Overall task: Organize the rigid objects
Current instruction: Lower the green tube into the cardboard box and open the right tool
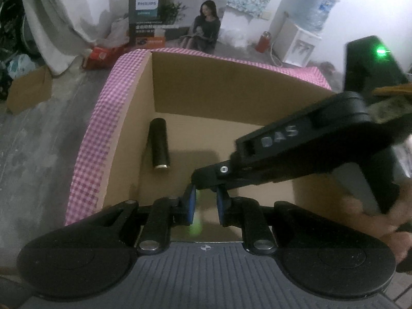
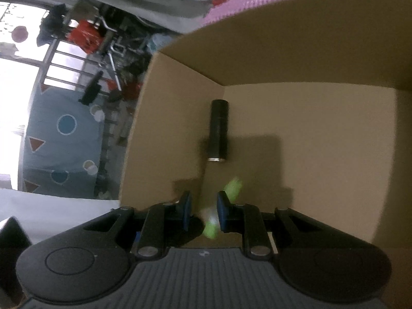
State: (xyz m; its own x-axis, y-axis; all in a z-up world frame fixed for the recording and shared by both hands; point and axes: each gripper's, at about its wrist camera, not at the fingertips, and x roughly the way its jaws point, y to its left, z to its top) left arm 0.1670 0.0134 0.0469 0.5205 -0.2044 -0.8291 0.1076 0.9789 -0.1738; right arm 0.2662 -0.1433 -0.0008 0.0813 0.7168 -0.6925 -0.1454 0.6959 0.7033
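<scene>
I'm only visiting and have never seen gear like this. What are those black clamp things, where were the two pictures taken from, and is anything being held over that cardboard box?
There is no robot here: a person holds a two-finger clamp in each hand, and each clamp carries a wide-angle camera looking along its fingers. One picture comes from the left gripper, the other from the right gripper. Both look down into an open cardboard box with pink checked edging. A black cylinder with a metal end lies on the box floor. Both grippers are nearly shut, and something blurred and bright green shows at the blue pads; what it is I cannot tell. The other clamp reaches in from the right in the left picture.
</scene>
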